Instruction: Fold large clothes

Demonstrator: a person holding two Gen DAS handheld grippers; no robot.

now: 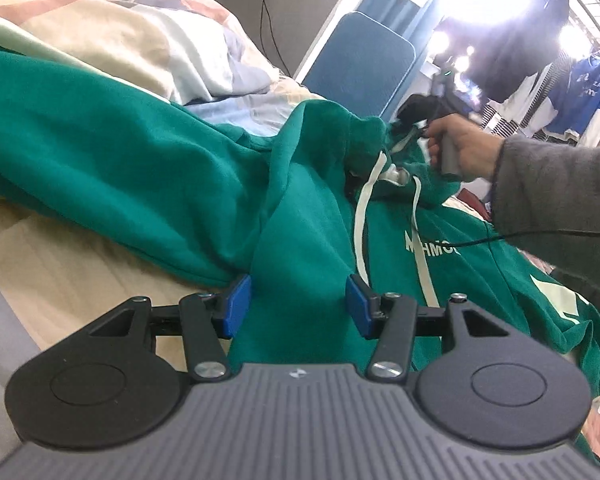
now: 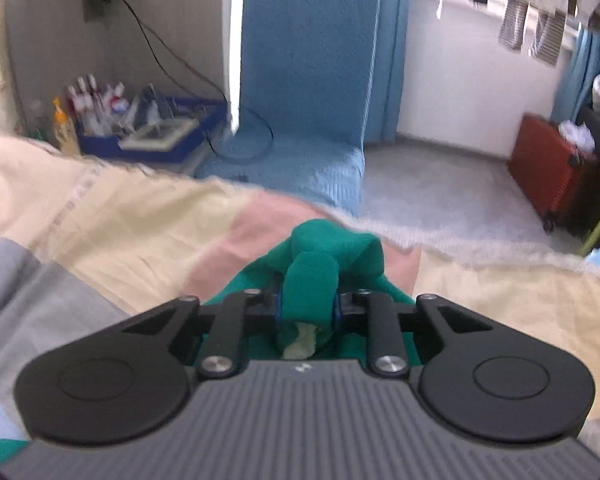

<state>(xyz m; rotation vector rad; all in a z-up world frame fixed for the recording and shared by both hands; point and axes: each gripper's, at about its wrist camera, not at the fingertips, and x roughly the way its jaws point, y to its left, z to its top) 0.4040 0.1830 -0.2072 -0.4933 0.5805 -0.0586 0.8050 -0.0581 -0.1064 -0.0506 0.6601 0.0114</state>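
A green hoodie (image 1: pixel 148 168) (white drawstrings, white lettering) lies spread across the bed (image 1: pixel 72 264). The left gripper (image 1: pixel 298 304) stands released, a fold of green cloth between its blue pads, apparently untouched. The right gripper (image 2: pixel 307 306) is clenched on a bunched wad of the hoodie near the bed's edge

A soft blue chair (image 2: pixel 308 80) stands by the wall. Beside it a blue box (image 2: pixel 152 128) is full of little bottles and things. A red suitcase (image 2: pixel 548 172) sits on the grey floor (image 2: pixel 432 188). Clothes (image 1: pixel 572 92) hang by the bright window. A patchwork blanket (image 2: pixel 140 224) covers the bed.
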